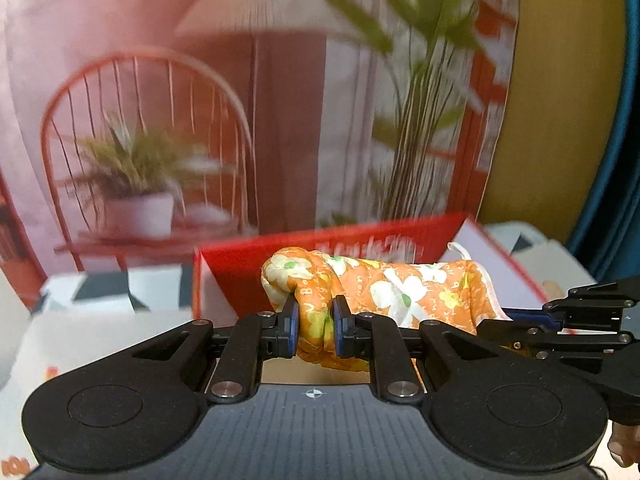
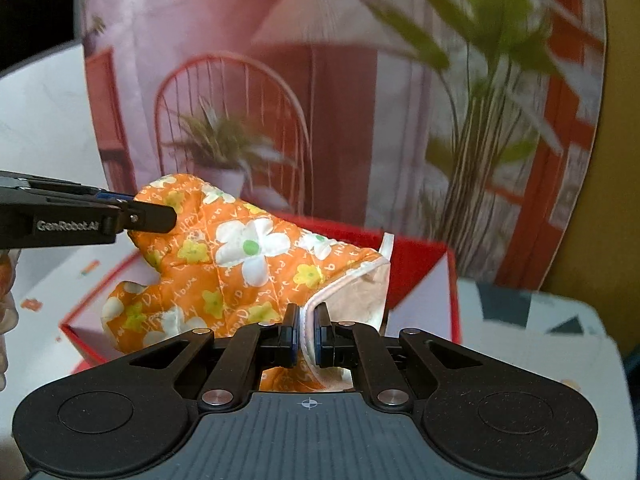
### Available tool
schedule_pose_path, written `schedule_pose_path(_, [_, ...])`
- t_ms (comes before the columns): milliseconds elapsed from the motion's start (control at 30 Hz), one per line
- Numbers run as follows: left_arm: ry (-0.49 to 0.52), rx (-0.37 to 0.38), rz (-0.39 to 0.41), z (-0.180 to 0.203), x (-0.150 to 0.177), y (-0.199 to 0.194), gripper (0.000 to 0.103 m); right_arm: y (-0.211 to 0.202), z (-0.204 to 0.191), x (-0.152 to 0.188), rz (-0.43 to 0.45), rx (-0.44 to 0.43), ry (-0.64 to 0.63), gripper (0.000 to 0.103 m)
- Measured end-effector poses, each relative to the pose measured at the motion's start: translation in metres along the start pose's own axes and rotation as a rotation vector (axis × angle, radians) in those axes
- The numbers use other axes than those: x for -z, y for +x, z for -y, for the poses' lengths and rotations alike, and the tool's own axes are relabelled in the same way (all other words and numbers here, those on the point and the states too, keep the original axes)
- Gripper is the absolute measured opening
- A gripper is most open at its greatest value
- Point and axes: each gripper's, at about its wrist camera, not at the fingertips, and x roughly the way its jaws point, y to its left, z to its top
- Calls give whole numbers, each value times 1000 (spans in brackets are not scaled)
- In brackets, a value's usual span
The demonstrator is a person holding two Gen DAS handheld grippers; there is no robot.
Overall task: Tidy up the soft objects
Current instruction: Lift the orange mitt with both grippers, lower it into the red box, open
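An orange oven mitt [image 1: 400, 292] with white and yellow flowers hangs above an open red box [image 1: 240, 264]. My left gripper [image 1: 314, 320] is shut on the mitt's fingertip end. My right gripper [image 2: 306, 330] is shut on the mitt's white-trimmed cuff edge. In the right wrist view the mitt [image 2: 240, 264] stretches from the left gripper [image 2: 152, 216] at the left down to my own fingers, over the red box [image 2: 420, 268]. In the left wrist view the right gripper [image 1: 532, 320] comes in from the right at the cuff.
The box stands on a white table with grey and black shapes [image 2: 540, 332]. Behind it stands a printed backdrop with a chair, lamp and plants [image 1: 240, 100]. A yellow surface [image 1: 560, 100] lies to the right.
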Motion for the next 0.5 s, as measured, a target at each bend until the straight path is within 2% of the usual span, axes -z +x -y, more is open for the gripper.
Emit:
schedule_pose_path(233, [76,7,-134,-1,13,36,18,31,7,17,-131,1,64,7])
schedule_pose_path(500, [100,0,-208,3,24,57,18,54,10,26,-228,11,129,7])
